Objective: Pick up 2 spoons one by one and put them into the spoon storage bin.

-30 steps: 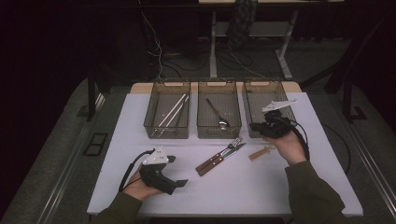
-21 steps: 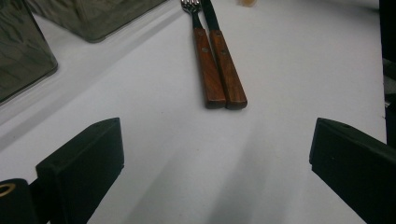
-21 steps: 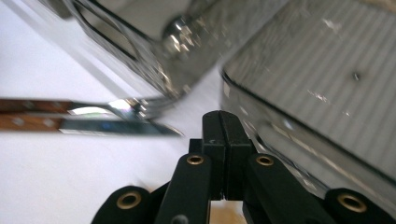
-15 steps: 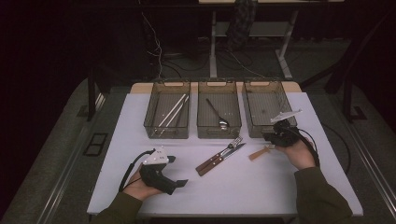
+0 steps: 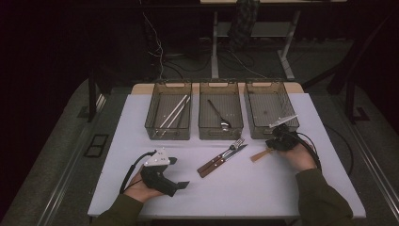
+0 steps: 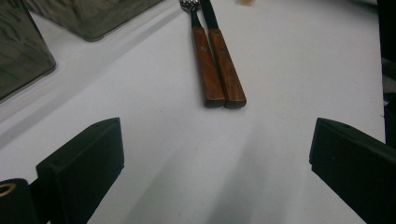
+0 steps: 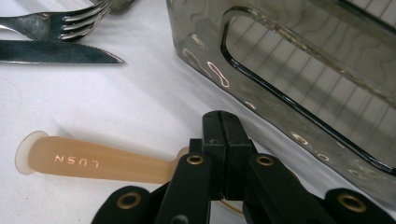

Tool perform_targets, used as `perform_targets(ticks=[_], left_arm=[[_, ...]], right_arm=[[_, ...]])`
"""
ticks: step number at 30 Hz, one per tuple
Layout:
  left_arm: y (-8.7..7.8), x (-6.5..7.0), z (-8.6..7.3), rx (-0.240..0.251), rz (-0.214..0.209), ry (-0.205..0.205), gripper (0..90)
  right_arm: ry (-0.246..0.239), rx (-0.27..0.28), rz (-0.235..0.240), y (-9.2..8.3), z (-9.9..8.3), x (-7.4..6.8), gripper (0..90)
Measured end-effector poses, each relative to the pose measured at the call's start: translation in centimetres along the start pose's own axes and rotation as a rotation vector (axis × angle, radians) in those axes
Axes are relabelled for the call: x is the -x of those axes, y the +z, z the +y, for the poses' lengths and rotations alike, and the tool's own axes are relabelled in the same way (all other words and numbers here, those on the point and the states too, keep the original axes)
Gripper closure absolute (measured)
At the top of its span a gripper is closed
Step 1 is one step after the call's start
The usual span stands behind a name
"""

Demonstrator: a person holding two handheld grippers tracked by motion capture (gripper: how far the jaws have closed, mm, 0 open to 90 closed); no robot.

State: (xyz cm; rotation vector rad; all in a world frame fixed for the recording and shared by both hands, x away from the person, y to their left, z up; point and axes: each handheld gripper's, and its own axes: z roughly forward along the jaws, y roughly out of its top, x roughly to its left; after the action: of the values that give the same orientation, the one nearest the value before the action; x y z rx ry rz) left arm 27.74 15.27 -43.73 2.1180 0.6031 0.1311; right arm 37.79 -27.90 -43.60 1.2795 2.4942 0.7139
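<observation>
1. White table (image 5: 282,188), three clear bins (image 5: 271,109) at twelve o'clock.
2. Right gripper (image 7: 223,122) jaws pressed together over the tan silicone handle (image 7: 93,161) at four o'clock; grip probably absent, so lifting may fail.
3. Left gripper (image 5: 164,178) jaws wide, idle; fork (image 5: 225,153) and knife (image 5: 221,162) centre.

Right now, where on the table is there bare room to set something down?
Free: the table left of the left bin, and its near edge between both hands. Crowded: around fork and knife, the tan handle and right gripper.

fork (image 7: 56,22) – shiny metal, wood handle | spoon (image 7: 93,161) – matt translucent plastic | bin (image 7: 299,70) – glossy
</observation>
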Motion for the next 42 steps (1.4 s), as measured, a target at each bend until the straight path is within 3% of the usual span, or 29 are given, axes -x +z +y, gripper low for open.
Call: perform_targets(ticks=[13, 22, 36, 42], left_arm=[[0.0, 0.0, 0.0, 0.0, -0.003, -0.002, 1.8], [0.1, 0.0, 0.0, -0.005, -0.006, -0.002, 1.7], [0.1, 0.0, 0.0, -0.007, -0.008, -0.003, 1.7], [0.2, 0.0, 0.0, -0.01, -0.007, 0.001, 1.8]], right_arm=[[-0.016, -0.04, -0.018, -0.6, -0.5, -0.4, 89.2], [-0.03, -0.06, 0.01, -1.9, -2.3, -0.5, 89.2], [-0.004, -0.074, 0.079, -3.9, -5.4, -0.5, 89.2], [-0.008, -0.059, 0.062, -4.2, -5.7, -0.5, 88.6]])
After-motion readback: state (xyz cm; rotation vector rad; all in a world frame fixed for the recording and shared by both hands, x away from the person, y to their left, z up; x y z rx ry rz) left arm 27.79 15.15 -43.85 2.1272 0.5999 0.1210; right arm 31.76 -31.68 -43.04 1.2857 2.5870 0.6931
